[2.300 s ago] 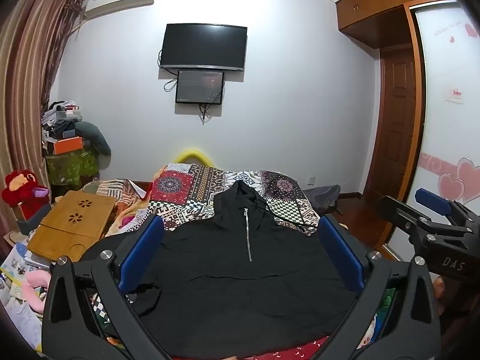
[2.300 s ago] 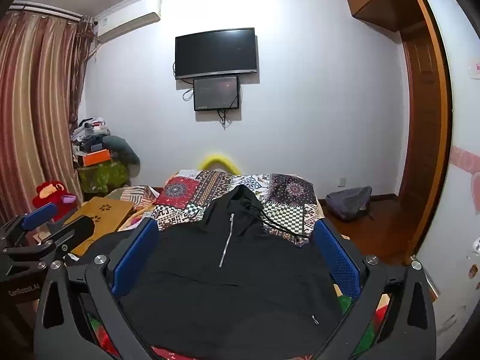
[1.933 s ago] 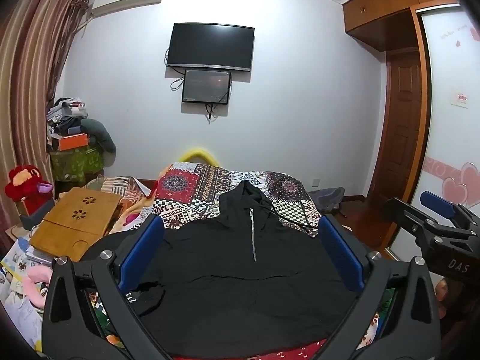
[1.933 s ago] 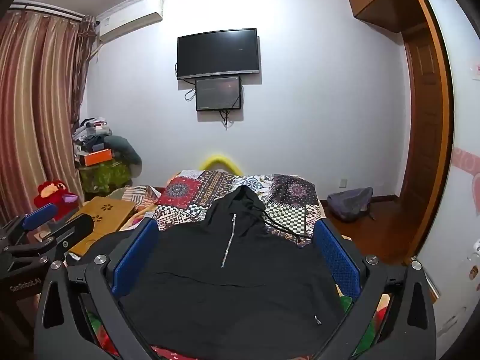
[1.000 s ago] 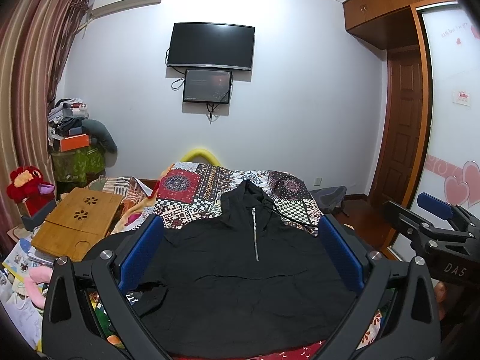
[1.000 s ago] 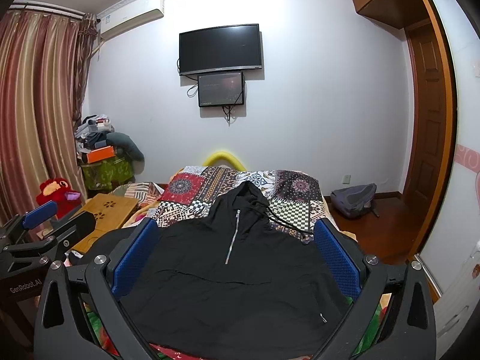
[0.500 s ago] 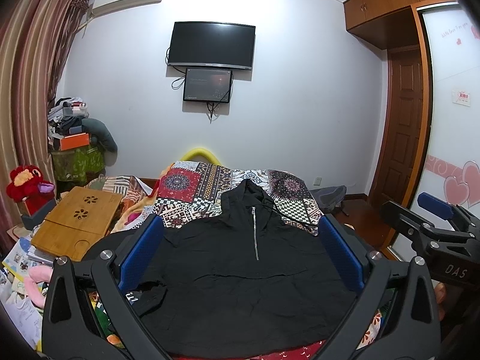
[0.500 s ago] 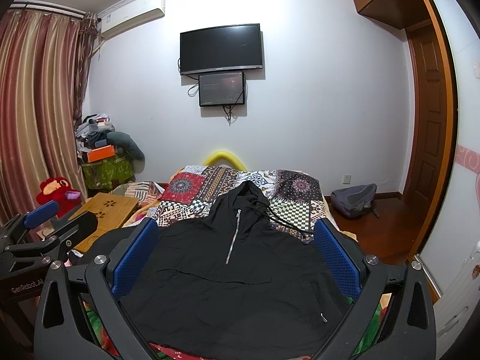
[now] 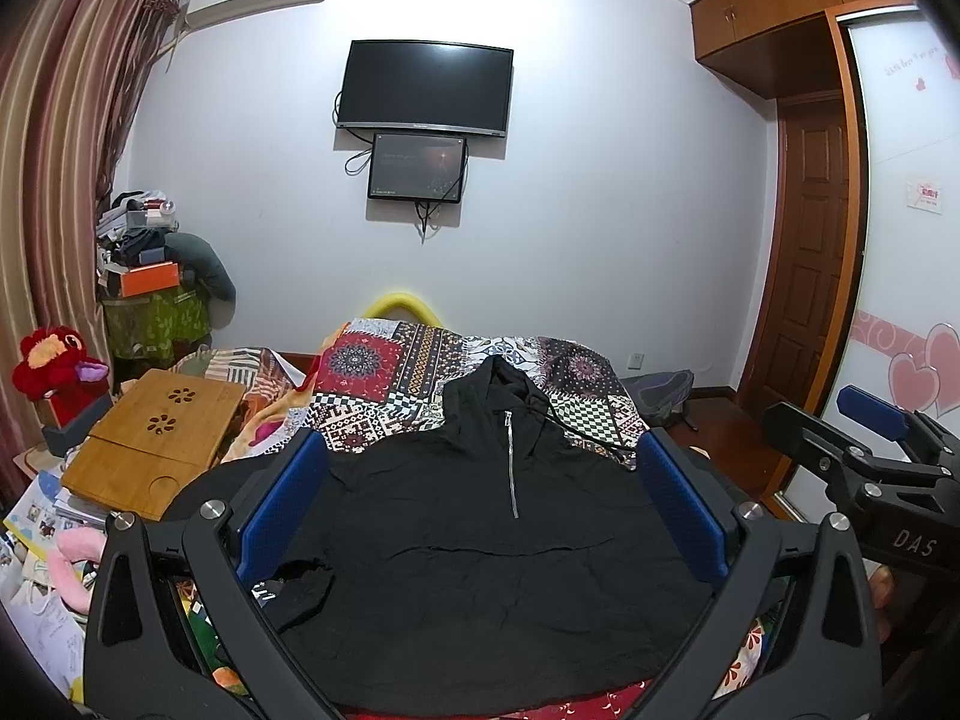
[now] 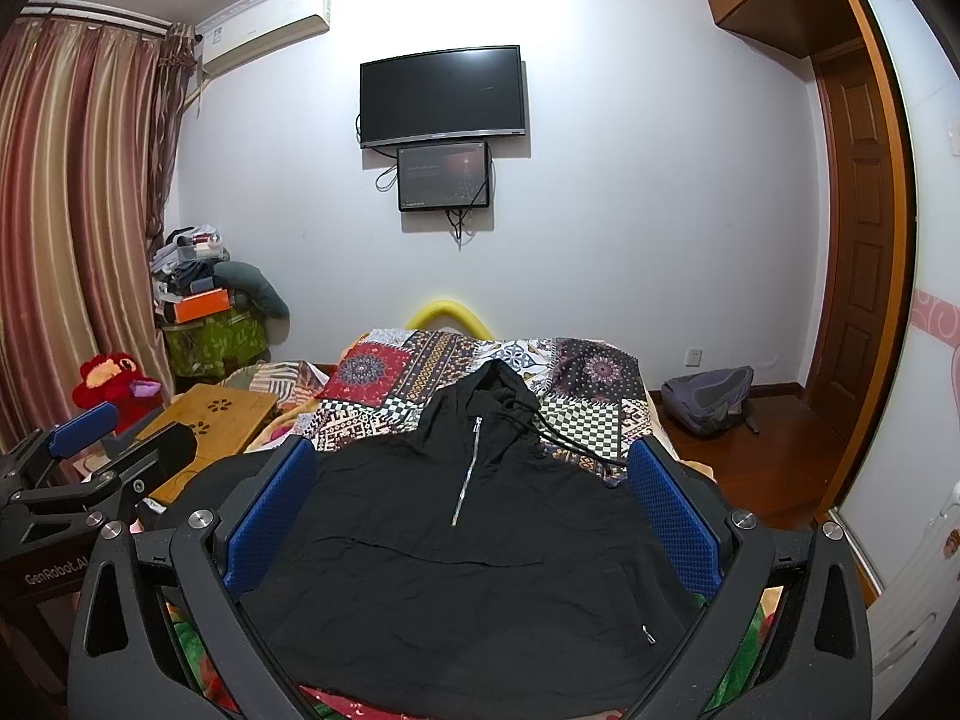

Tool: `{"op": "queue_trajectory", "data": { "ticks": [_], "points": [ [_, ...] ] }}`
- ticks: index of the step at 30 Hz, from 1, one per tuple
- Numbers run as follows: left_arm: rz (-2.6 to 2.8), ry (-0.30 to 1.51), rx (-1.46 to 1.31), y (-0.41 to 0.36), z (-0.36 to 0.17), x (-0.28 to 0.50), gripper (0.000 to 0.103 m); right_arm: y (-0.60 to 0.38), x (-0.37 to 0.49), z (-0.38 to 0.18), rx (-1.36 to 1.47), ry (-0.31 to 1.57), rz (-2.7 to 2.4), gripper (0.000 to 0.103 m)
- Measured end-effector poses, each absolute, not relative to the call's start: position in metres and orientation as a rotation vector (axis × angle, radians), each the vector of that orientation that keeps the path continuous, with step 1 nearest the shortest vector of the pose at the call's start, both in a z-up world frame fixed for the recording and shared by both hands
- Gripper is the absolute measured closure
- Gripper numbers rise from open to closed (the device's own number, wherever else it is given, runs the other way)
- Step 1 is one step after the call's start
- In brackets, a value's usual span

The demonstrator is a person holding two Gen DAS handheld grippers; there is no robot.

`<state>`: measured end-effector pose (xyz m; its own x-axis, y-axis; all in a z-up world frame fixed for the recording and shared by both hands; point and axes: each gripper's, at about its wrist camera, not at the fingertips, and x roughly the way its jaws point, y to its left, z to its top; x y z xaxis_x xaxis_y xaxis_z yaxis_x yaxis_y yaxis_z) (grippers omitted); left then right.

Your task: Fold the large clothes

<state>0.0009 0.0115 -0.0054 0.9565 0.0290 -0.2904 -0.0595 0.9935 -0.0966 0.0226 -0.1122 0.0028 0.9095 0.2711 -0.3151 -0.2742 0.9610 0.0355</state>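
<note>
A large black hoodie [image 9: 480,552] with a short silver zipper lies spread front-up on the patchwork bed [image 9: 390,378], hood toward the far wall; it also shows in the right wrist view [image 10: 468,552]. One sleeve cuff [image 9: 300,591] lies folded in at the near left. My left gripper [image 9: 480,504] is open and empty, held above the hoodie's near half. My right gripper [image 10: 468,498] is open and empty, held beside it on the right; it also shows in the left wrist view [image 9: 864,450]. The left gripper shows at the left edge of the right wrist view [image 10: 90,450].
A wooden lap desk [image 9: 156,438] lies left of the bed with papers and a pink toy below it. A red plush toy [image 9: 48,360] and a cluttered pile [image 9: 150,276] stand by the curtain. A grey backpack [image 10: 708,399] lies on the floor by the door.
Both grippers have drifted only slightly, with the view tilting a little; the hoodie has not moved and both grippers stay open.
</note>
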Motion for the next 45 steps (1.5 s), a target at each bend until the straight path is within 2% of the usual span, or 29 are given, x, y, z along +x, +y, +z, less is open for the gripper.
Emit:
{"op": "queue_trajectory", "data": {
  "ticks": [16,28,39,45],
  "points": [
    [0.043,0.309,-0.115,0.014,-0.009,0.008,0.000,-0.111,0.032,-0.002,-0.022,0.344,0.275,0.000],
    [0.075,0.351,-0.141,0.040,-0.021,0.032,0.000,-0.104,0.059,-0.018,-0.041,0.426,0.243,0.000],
    [0.280,0.440,-0.153,0.128,-0.051,0.075,0.000,-0.095,0.102,-0.045,-0.086,0.535,0.213,0.000],
    [0.387,0.566,-0.289,0.205,-0.091,0.095,0.000,-0.091,0.130,-0.067,-0.071,0.639,0.212,0.000]
  ]
}}
